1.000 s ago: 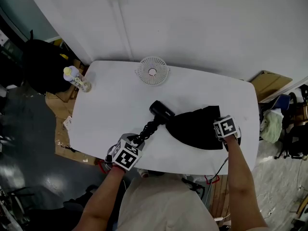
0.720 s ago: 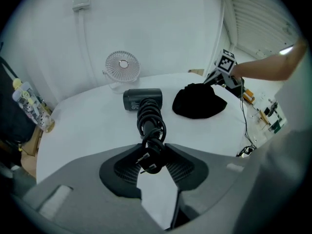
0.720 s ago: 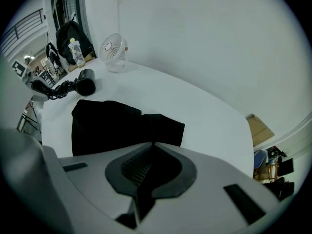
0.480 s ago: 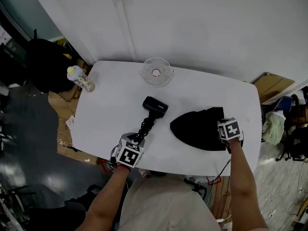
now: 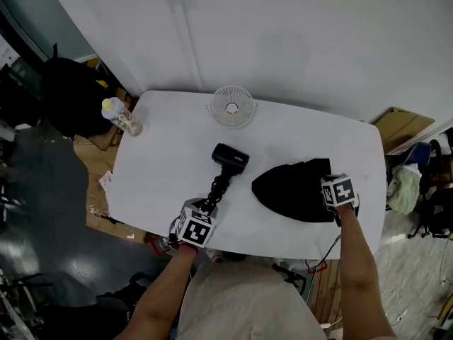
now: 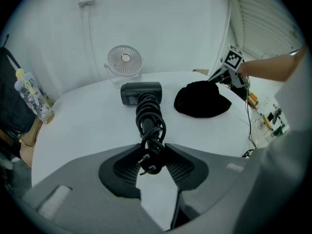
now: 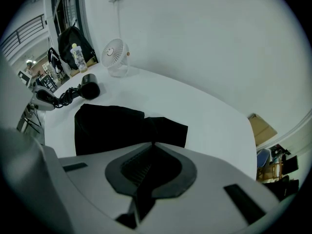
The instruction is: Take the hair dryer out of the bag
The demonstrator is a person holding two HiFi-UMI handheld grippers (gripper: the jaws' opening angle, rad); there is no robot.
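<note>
The black hair dryer (image 5: 230, 158) lies on the white table (image 5: 163, 168), outside the bag, its cord wound round the handle. My left gripper (image 5: 206, 208) is shut on the handle's cord-wrapped end, where the plug shows between the jaws (image 6: 151, 155). The black cloth bag (image 5: 294, 190) lies flat to the dryer's right, a small gap apart. My right gripper (image 5: 330, 187) is shut on the bag's right edge, and the cloth (image 7: 112, 126) runs into its closed jaws (image 7: 153, 144).
A small white fan (image 5: 231, 106) stands at the table's far edge. A bottle (image 5: 120, 117) stands at the far left corner. A black backpack (image 5: 67, 94) sits on the floor to the left, and a cardboard box (image 5: 403, 126) to the right.
The hair dryer has been drawn left, clear of the bag's mouth, so a gap of table now shows between them. The right gripper and the bag stayed put.
</note>
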